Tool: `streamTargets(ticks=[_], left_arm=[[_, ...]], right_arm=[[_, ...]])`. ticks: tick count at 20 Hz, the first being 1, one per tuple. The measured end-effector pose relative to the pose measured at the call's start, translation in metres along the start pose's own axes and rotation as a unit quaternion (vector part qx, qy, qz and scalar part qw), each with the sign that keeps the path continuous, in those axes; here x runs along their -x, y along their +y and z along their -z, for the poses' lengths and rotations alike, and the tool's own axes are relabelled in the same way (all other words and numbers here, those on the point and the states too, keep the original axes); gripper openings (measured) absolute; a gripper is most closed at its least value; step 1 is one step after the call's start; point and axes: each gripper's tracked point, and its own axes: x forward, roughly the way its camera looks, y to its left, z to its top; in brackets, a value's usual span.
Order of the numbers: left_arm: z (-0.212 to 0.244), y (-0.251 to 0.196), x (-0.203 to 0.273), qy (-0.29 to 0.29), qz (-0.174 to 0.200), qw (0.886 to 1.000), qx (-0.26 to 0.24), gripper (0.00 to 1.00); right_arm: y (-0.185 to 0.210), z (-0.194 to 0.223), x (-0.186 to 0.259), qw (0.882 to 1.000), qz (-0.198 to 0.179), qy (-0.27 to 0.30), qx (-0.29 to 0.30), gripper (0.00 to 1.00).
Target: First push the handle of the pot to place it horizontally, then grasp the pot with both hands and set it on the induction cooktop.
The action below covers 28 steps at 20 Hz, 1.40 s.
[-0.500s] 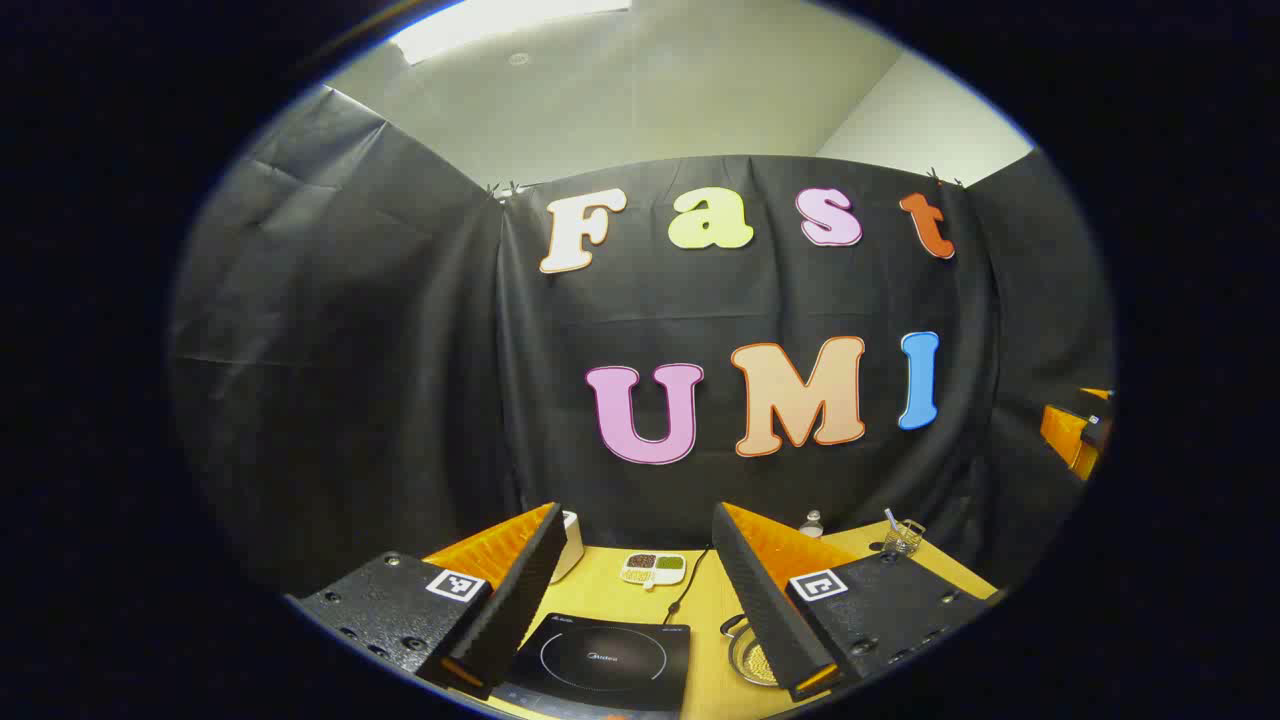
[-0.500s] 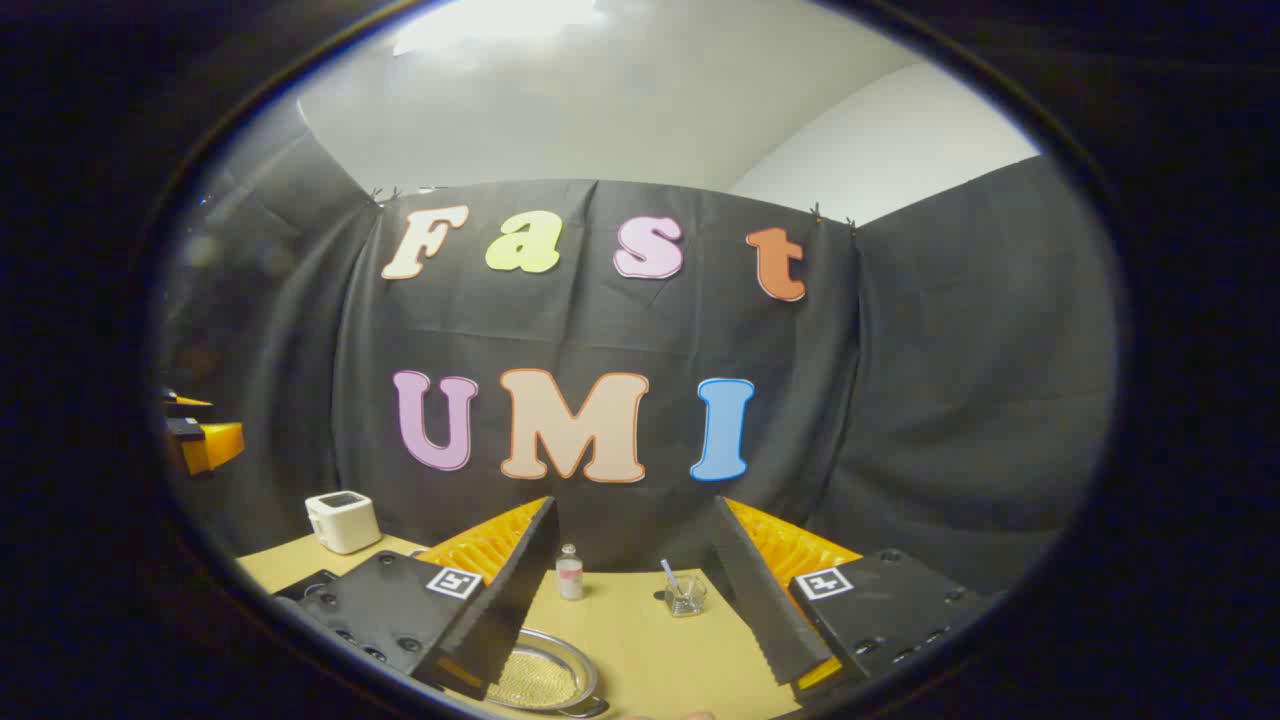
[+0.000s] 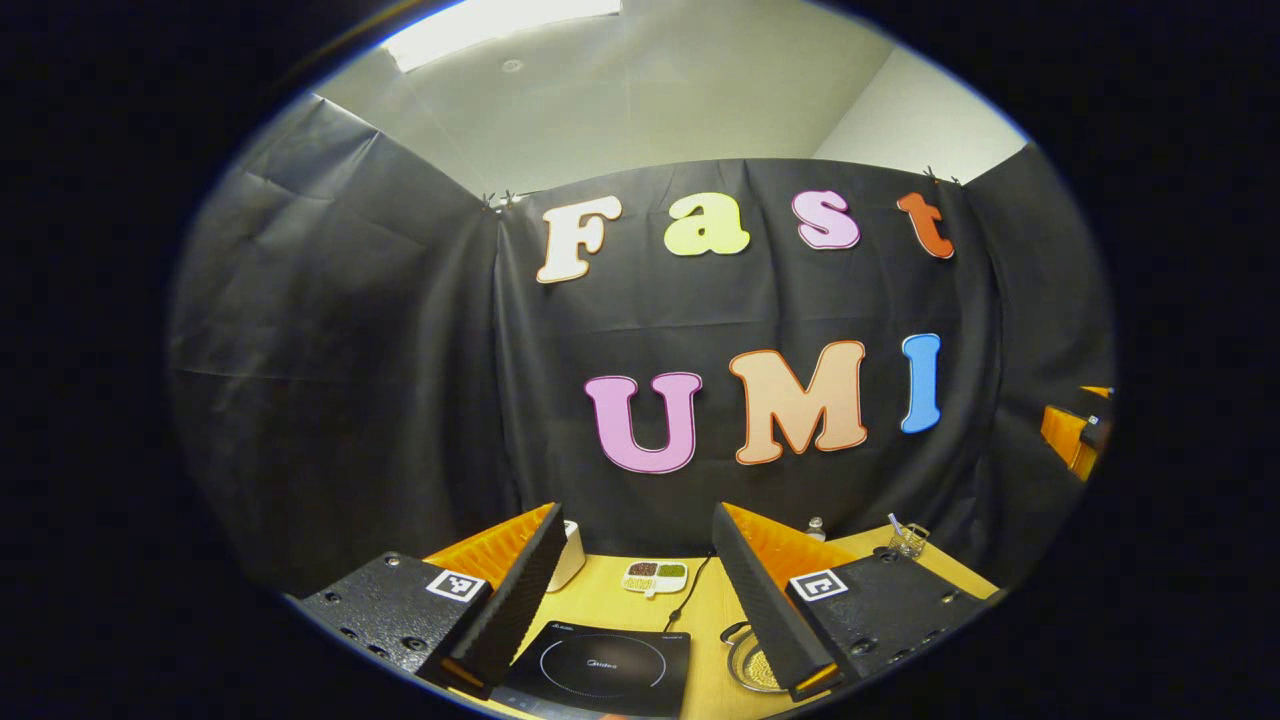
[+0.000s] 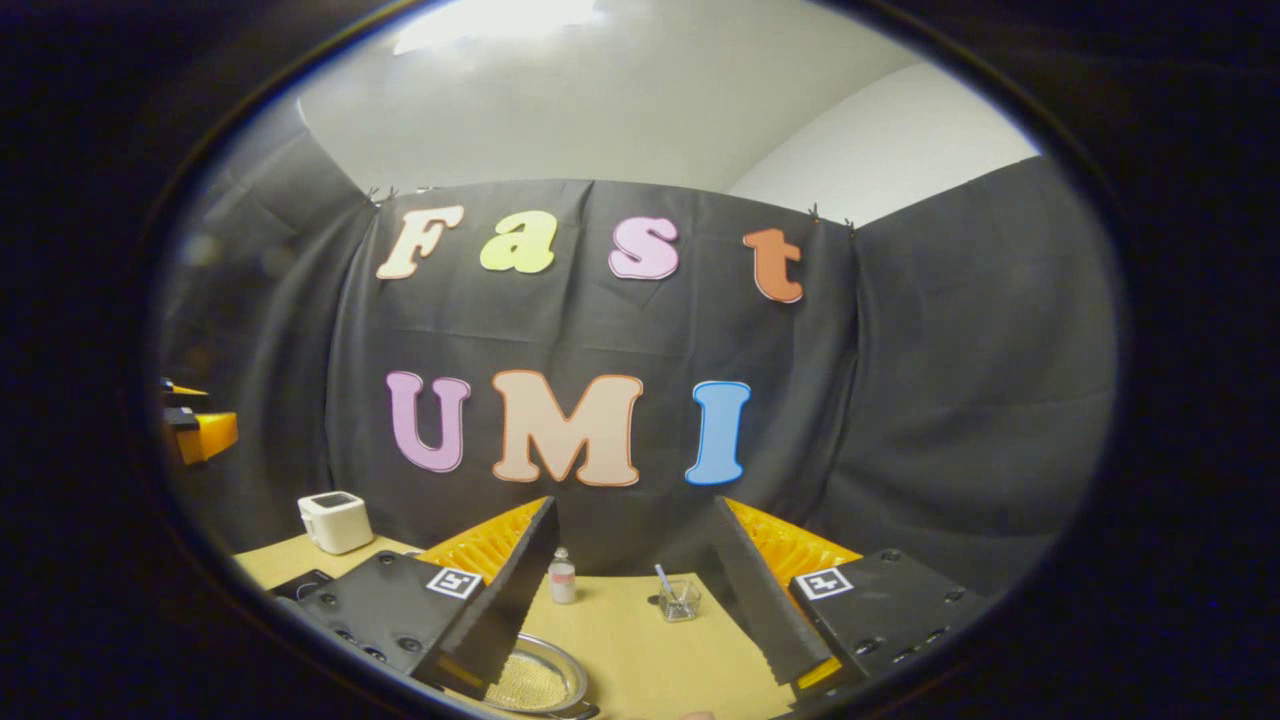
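Both tools are up above the near edge of the desk (image 3: 620, 600), looking toward the booth's far wall. The left tool (image 3: 635, 600) has its fingers spread wide and nothing between them; through that gap sits the black induction cooktop (image 3: 600, 660), flat on the desk. Just right of the cooktop, the pot (image 3: 752, 662) peeks out from behind the left tool's right finger, round metal rim showing, with a dark loop of handle at its far-left edge; the pot is on the desk, beside the cooktop and not on it. The right tool (image 4: 630, 590) is spread wide too, gripping nothing, and the pot (image 4: 540, 682) lies low between its fingers, partly behind the left one. Farther back: a small bottle (image 4: 562, 578), a glass cup (image 4: 679, 598), a white box (image 4: 335, 521), a divided dish (image 3: 654, 574).
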Motion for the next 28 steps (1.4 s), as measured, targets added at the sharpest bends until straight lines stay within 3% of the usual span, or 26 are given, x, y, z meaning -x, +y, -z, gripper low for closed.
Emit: streamTargets(ticks=[8,9,14,15,19,21,22,24,28], left_arm=[[0.001,-0.003,-0.002,-0.001,-0.003,1.0,0.005,0.93],[0.002,-0.004,-0.004,0.0,-0.004,1.0,0.005,0.92],[-0.001,-0.003,-0.005,-0.003,-0.008,1.0,0.001,0.92],[-0.002,-0.003,-0.005,-0.005,-0.009,1.0,0.0,0.92],[-0.008,-0.001,-0.007,-0.011,-0.015,1.0,-0.002,0.92],[-0.009,0.001,-0.008,-0.013,-0.017,1.0,-0.003,0.92],[-0.01,0.003,-0.009,-0.014,-0.019,1.0,-0.004,0.92],[-0.009,0.004,-0.008,-0.015,-0.02,1.0,-0.005,0.95],[-0.011,0.008,-0.01,-0.015,-0.026,0.999,-0.01,0.95]], right_arm=[[0.003,0.013,-0.001,1.0,-0.011,0.016,0.004,0.98],[0.003,0.015,-0.002,1.0,-0.014,0.02,0.005,0.93],[0.007,0.039,-0.002,0.999,-0.022,0.05,0.005,0.35],[0.008,0.045,-0.003,0.998,-0.027,0.054,0.001,0.3],[0.026,0.077,-0.003,0.994,-0.062,0.09,-0.008,0.32],[0.021,0.086,0.009,0.993,-0.055,0.103,-0.003,0.34],[0.031,0.095,0.001,0.991,-0.07,0.111,-0.008,0.07],[0.046,0.115,0.001,0.987,-0.091,0.132,-0.015,0.05],[0.053,0.147,0.005,0.981,-0.098,0.164,-0.014,0.1]])
